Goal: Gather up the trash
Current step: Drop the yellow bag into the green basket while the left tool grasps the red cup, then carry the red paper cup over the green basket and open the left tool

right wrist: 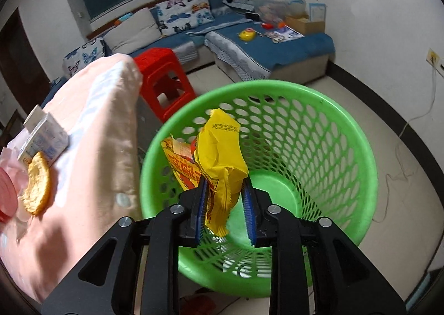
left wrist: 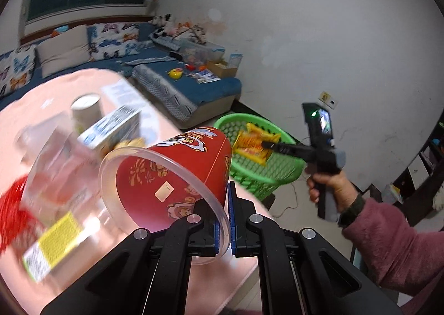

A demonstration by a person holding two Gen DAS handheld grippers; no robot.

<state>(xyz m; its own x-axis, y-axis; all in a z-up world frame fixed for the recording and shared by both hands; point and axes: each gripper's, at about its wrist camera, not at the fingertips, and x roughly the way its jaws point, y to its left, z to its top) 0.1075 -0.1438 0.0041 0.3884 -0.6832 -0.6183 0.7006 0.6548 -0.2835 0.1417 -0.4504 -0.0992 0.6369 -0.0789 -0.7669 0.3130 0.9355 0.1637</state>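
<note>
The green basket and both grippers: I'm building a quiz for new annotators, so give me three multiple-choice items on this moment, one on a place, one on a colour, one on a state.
1. Where is the yellow snack wrapper?
A. On the red stool
B. Between the right gripper fingers, above the green basket
C. On the sofa

2. What colour is the printed paper inside the clear-rimmed tub?
A. Blue
B. White
C. Red

3. What is the left gripper doing?
A. Shut on the tub's clear rim
B. Wide open, holding nothing
C. Holding a milk carton

Answers: 1 B, the right wrist view shows the wrapper between the blue pads with the basket's open mouth behind it. 2 C, the liner is red with floral print. 3 A, the blue pads pinch the transparent rim.
</note>
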